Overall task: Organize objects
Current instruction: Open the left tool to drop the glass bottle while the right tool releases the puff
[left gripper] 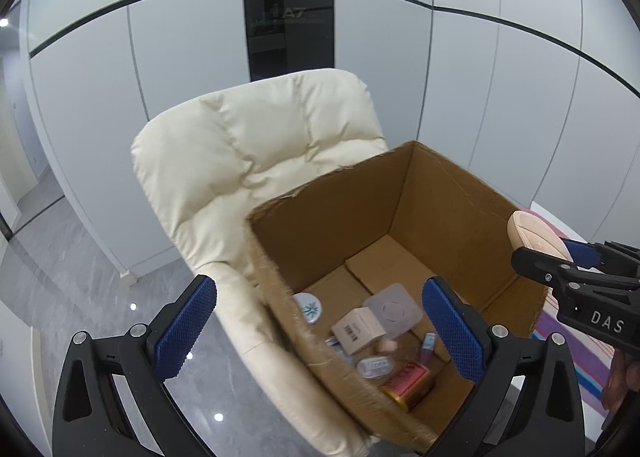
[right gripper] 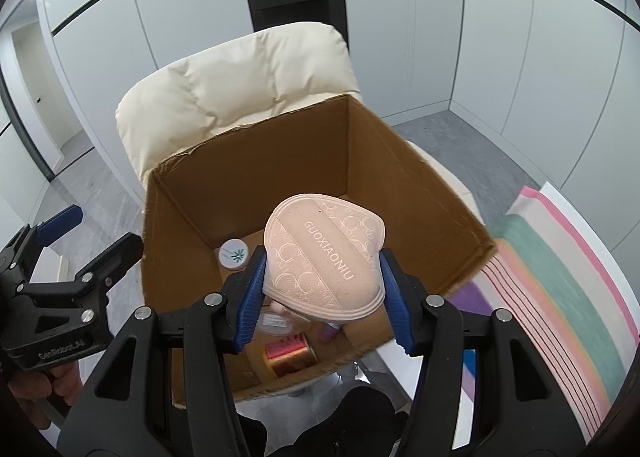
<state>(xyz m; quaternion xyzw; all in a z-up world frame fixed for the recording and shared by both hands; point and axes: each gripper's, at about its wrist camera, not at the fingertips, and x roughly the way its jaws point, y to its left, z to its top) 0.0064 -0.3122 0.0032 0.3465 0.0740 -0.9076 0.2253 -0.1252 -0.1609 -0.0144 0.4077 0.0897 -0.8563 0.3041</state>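
Left wrist: cardboard box [left gripper: 440,193] on cream armchair [left gripper: 248,145], grey floor [left gripper: 80,277].

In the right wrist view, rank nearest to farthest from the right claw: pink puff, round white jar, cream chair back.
1. Pink puff, clamped in the right claw.
2. Round white jar, box floor, left.
3. Cream chair back, behind the box.

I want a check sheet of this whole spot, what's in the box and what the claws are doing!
Surface: cardboard box sits on cream chair; striped cloth beside it.
Job's things: pink pad hangs above the open box.
Clutter: in box, round white tin, small carton, red-gold tin, clear case.
Grippers: left gripper open, empty; right gripper shut on pink pad.
Cables: nothing seen.
Surroundings: white wall panels, grey floor.
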